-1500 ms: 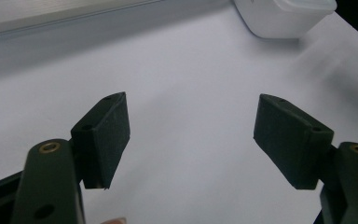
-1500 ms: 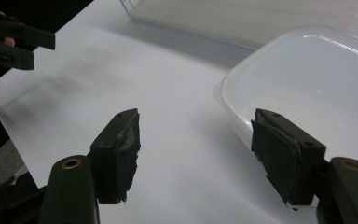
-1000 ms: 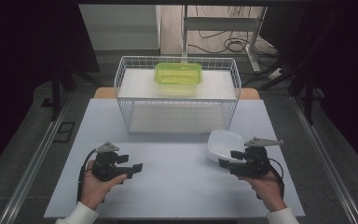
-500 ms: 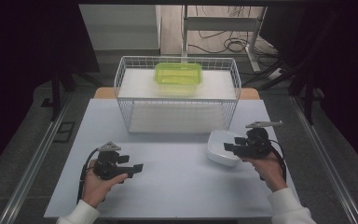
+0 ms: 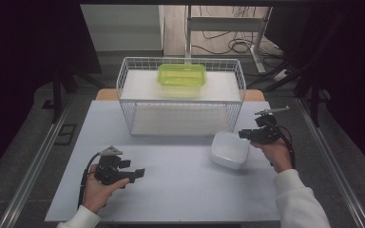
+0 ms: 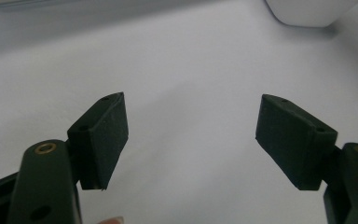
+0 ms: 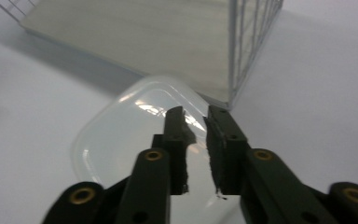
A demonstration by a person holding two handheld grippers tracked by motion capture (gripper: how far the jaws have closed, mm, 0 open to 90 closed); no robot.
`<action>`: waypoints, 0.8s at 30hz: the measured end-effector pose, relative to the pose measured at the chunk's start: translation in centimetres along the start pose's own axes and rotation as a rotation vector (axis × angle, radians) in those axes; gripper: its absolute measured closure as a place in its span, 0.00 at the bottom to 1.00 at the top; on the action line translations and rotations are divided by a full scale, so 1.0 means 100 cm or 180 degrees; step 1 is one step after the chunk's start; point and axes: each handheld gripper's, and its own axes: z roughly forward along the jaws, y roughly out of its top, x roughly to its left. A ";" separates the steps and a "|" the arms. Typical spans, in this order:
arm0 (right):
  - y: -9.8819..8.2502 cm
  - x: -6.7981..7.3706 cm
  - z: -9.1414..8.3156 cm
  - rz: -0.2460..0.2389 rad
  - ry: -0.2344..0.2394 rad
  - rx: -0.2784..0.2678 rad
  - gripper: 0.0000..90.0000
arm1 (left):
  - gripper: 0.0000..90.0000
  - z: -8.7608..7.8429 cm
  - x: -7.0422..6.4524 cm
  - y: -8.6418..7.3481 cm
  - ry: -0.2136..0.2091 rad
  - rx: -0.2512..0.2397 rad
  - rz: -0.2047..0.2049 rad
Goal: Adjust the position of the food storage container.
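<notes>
A white, translucent plastic container (image 5: pixel 229 151) (image 7: pixel 121 135) with rounded corners lies on the white table (image 5: pixel 180 190), right of centre. My right gripper (image 5: pixel 242 134) (image 7: pixel 195 116) reaches in from the right, its tips over the container's far right corner. Its jaws have just been closing and stand a narrow slit apart; I see nothing pinched between them. My left gripper (image 5: pixel 138 173) (image 6: pixel 191 135) rests low at the front left, open wide, with bare table between its jaws. The container's corner (image 6: pixel 307 9) lies far ahead of it.
A white wire basket (image 5: pixel 180 102) (image 7: pixel 242 56) stands at the back centre, just behind the container. A green lidded box (image 5: pixel 181 78) sits in the basket. The dark floor drops off past the table's edges.
My right hand has moved away from the front edge, toward the basket, to the container's right corner, and its jaws have narrowed. The left hand and the container have stayed put.
</notes>
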 end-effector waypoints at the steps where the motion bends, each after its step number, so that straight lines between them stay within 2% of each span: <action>1: 0.000 -0.002 0.001 -0.0019 -0.0037 0.0034 0.91 | 0.27 0.000 0.000 0.000 -0.0003 -0.0002 -0.0005; 4: 0.003 -0.008 0.007 -0.0042 -0.0102 0.0093 0.98 | 0.27 0.000 0.001 0.000 -0.0017 -0.0017 -0.0027; 10: 0.014 -0.016 0.024 -0.0150 -0.0164 0.0153 0.99 | 0.27 0.002 0.002 0.001 -0.0018 0.0001 -0.0021; 16: 0.014 -0.024 0.043 -0.0132 -0.0224 0.0268 0.99 | 0.27 0.003 0.001 0.000 -0.0004 0.0042 0.0026; 19: 0.015 -0.023 0.049 -0.0187 -0.0238 0.0317 0.99 | 0.27 0.005 0.003 0.000 0.0000 0.0054 0.0013; 22: 0.013 -0.022 0.054 -0.0256 -0.0331 0.0386 0.99 | 0.28 0.005 0.003 0.001 -0.0027 0.0024 -0.0009; 24: 0.013 -0.022 0.054 -0.0264 -0.0299 0.0398 0.99 | 0.28 0.006 0.003 0.001 -0.0037 0.0018 -0.0019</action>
